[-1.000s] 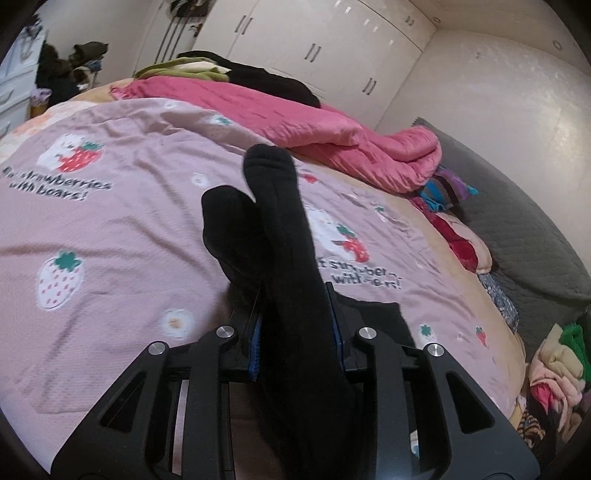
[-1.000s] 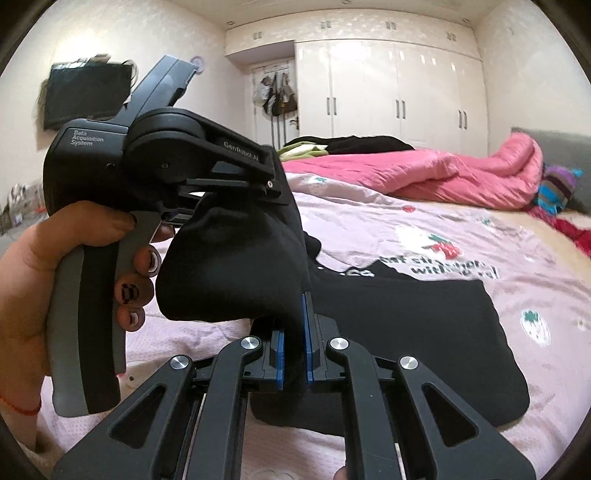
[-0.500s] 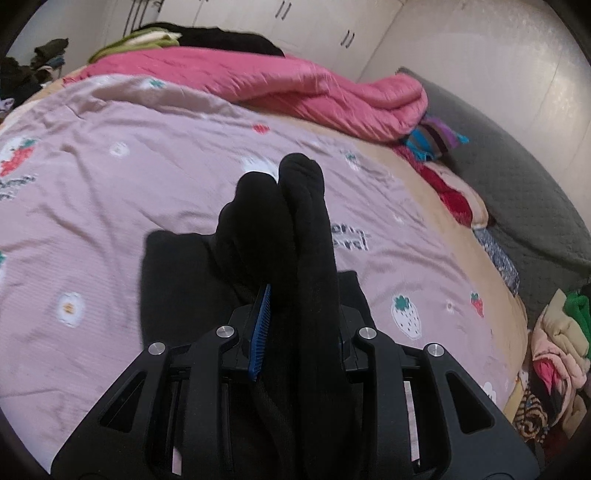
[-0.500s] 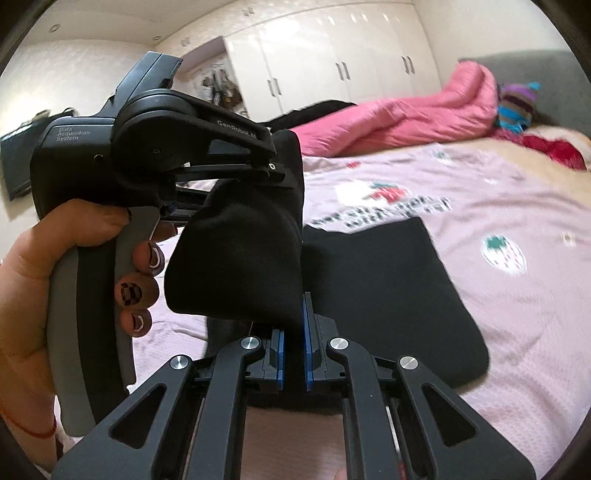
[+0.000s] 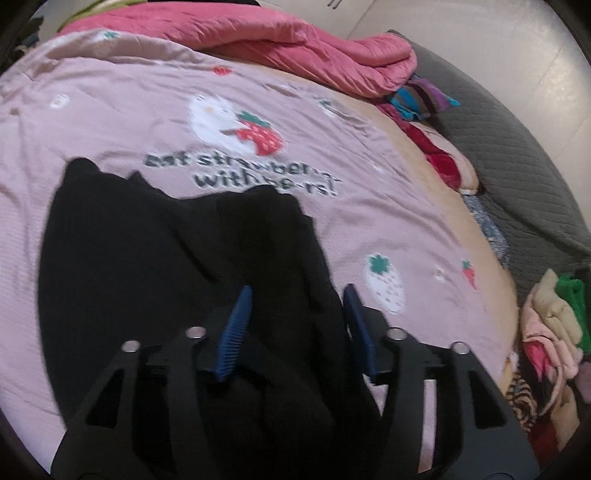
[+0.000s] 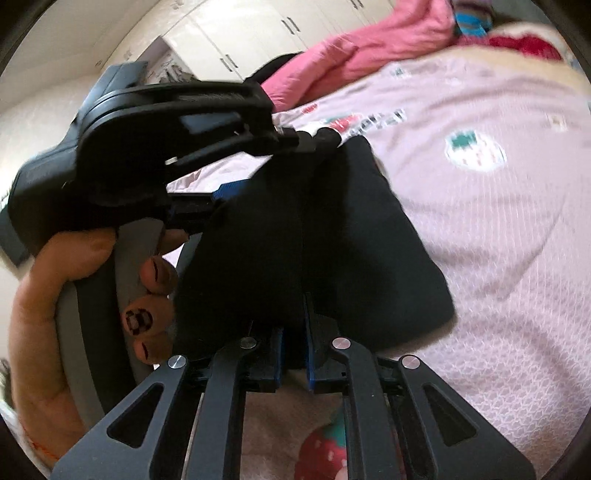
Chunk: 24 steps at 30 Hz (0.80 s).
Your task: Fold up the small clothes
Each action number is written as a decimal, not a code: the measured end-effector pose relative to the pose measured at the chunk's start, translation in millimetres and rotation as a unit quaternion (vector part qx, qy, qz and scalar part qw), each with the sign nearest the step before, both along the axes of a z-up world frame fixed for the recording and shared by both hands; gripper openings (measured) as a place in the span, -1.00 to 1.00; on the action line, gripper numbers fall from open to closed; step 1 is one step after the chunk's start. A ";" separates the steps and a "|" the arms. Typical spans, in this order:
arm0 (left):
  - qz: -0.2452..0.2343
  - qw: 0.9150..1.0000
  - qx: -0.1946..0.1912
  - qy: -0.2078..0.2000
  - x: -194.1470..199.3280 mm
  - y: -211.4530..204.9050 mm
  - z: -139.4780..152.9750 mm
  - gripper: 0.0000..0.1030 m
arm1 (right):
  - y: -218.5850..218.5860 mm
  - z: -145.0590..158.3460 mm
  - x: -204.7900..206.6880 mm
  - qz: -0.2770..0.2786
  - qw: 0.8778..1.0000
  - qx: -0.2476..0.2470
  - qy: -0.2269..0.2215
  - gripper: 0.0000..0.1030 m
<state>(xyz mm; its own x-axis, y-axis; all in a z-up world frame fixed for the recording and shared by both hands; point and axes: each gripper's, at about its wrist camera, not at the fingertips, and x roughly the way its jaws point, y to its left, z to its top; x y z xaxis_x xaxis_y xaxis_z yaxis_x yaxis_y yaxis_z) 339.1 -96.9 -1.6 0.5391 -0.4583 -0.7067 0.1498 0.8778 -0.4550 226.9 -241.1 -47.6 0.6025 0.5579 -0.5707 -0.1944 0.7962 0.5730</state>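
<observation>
Lying dead ahead along both tools' fingers on the pink bedspread [image 5: 369, 229], the black garment [image 5: 147, 240] passes loosely between the left gripper's [image 5: 295, 325] spread pads, while the right gripper [image 6: 293, 347] pinches its near fold.

black garment [image 5: 155, 258] motion-blurred, bedspread lettering [image 5: 243, 173] smeared, partly unreadable

A home bedroom: a bed under a pink strawberry-print cover [image 5: 147, 122], a bunched pink quilt [image 5: 295, 55], white built-in wardrobes [image 6: 258, 33].
</observation>
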 end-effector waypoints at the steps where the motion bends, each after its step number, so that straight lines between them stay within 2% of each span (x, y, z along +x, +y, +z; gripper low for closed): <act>1: -0.005 1.000 -0.006 -0.002 -1.0 -3.2 -0.9 0.02 | -3.8 -3.0 0.1 -0.001 1.000 0.015 0.011 -0.83; 4: -0.011 0.999 -0.028 -0.012 -8.9 1.8 0.7 0.07 | -12.6 -9.2 -0.4 0.000 0.998 0.048 0.031 -0.81; 7: 0.001 0.998 -0.051 -0.033 -22.2 20.5 10.3 0.24 | -17.0 -7.7 -0.8 0.015 0.997 0.068 0.033 -0.53; 8: 0.010 0.998 -0.046 -0.040 -26.7 27.5 13.5 0.24 | -17.6 -2.6 -2.2 0.021 0.998 0.063 0.019 -0.19; 9: 0.018 0.998 -0.040 -0.046 -29.4 32.7 16.9 0.24 | -18.6 5.0 -5.1 0.021 0.998 0.056 -0.001 0.31; 10: 0.031 0.998 -0.028 -0.057 -35.8 43.7 20.0 0.26 | -19.3 9.4 -5.9 0.021 0.998 0.054 -0.011 0.52; 11: 0.045 0.997 -0.011 -0.063 -41.2 53.1 21.1 0.33 | -21.2 14.4 -6.1 0.019 0.998 0.056 -0.021 0.65; 14: 0.080 0.994 0.032 -0.067 -52.9 75.0 17.8 0.37 | -21.1 23.2 8.6 0.036 0.996 0.079 -0.012 0.80; 19: 0.091 0.991 0.080 -0.053 -64.2 87.1 0.2 0.37 | -18.2 12.5 58.9 0.056 0.993 0.095 0.048 0.81; 21: 0.081 0.991 0.091 -0.049 -66.5 86.2 -6.1 0.37 | -18.1 13.8 61.1 0.049 0.994 0.086 0.049 0.75; 22: 0.078 0.991 0.095 -0.051 -67.7 85.2 -8.4 0.37 | -15.7 14.2 66.9 0.043 0.995 0.077 0.044 0.60; 23: 0.076 0.991 0.096 -0.052 -68.7 84.6 -8.5 0.38 | -14.8 15.1 66.7 0.045 0.996 0.072 0.042 -0.12; 24: 0.074 0.991 0.097 -0.053 -69.1 83.7 -8.5 0.40 | -13.0 14.9 67.3 0.048 0.996 0.060 0.041 -0.62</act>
<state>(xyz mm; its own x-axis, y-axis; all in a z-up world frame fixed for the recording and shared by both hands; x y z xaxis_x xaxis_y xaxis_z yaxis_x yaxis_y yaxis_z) 270.0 -13.2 -10.1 0.6654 -0.2298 -0.7103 0.0509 0.9632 -0.2639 294.3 -254.1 -32.7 0.4977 0.6780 -0.5409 -0.2154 0.7007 0.6801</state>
